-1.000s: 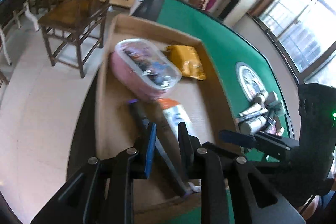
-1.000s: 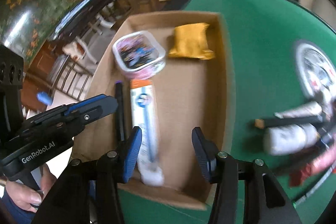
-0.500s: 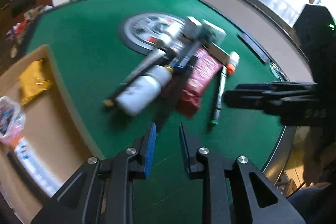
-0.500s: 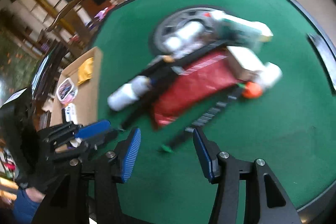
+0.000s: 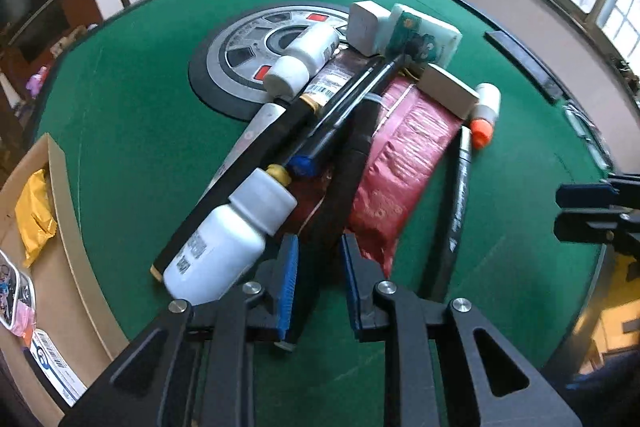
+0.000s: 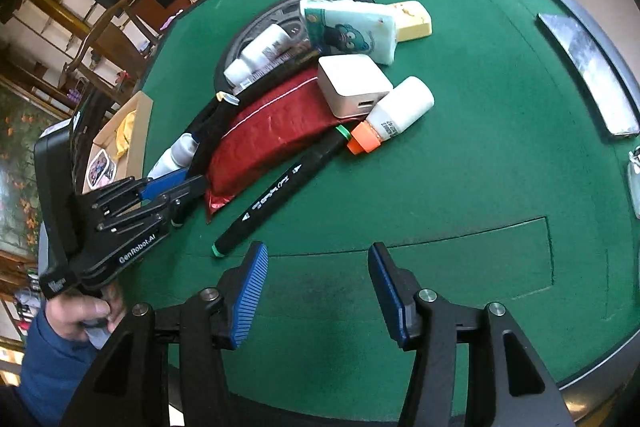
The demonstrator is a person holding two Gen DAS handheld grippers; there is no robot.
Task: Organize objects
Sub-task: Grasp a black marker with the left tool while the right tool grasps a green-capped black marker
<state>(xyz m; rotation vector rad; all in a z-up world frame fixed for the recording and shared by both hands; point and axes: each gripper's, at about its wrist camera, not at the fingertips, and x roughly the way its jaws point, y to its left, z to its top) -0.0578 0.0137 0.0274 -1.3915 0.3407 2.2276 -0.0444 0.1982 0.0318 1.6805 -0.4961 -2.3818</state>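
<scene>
Left wrist view: the left tongs [image 5: 316, 285] are lowered at the near end of a heap on the green counter [image 5: 132, 115]; their blue pads stand a little apart, either side of a dark tube [image 5: 344, 187], though whether they actually touch it is hard to judge; a white bottle [image 5: 228, 235] lies just beside the left pad, with a black marker [image 5: 458, 203] on the other side of a red pouch [image 5: 404, 163]; an orange-capped bottle [image 5: 485, 115] sits towards the counter's far side, beside a white cube [image 5: 366, 27] and a printed tissue pack [image 5: 428, 35]; a cardboard box [image 5: 60, 195] holding a yellow packet [image 5: 34, 215] stands at the counter's left edge.

Right wrist view: the right tongs [image 6: 318, 291] hover spread wide over bare felt near the counter's [image 6: 480, 155] front edge, holding nothing; the black marker [image 6: 280, 193] lies just ahead of them; the left tongs [image 6: 176, 189] reach into the heap beside the red pouch [image 6: 272, 131].
</scene>
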